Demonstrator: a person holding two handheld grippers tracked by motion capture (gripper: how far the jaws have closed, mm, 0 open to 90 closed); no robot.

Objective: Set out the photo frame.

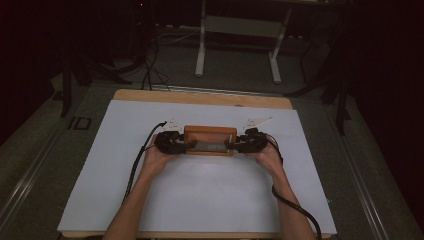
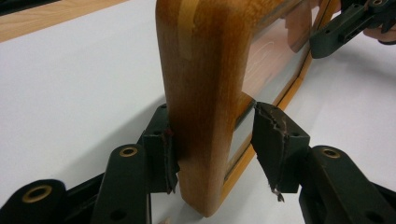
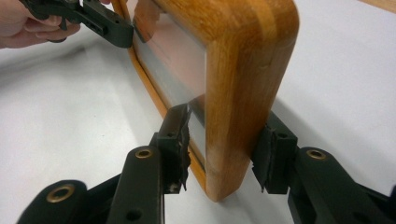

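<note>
Wooden frame (image 1: 210,134), warm orange-brown, rounded corners, smooth glossy grain with a paler strip along the edge; standing on edge at mid-table on the white sheet (image 1: 210,200), a glassy pane set within. Left gripper (image 2: 212,144) straddling the frame's left end: one worn, frayed pad (image 2: 167,156) touching the wood, the other (image 2: 271,140) standing off the pane side, so half open, no firm grip. Right gripper (image 3: 224,149) straddling the opposite end, one pad against the back face, the other close to the pane; contact there hard to judge. Bottom corner of frame hidden behind the jaws. Pane contents blurred, unreadable. Surroundings beyond the table dark, indistinct.
</note>
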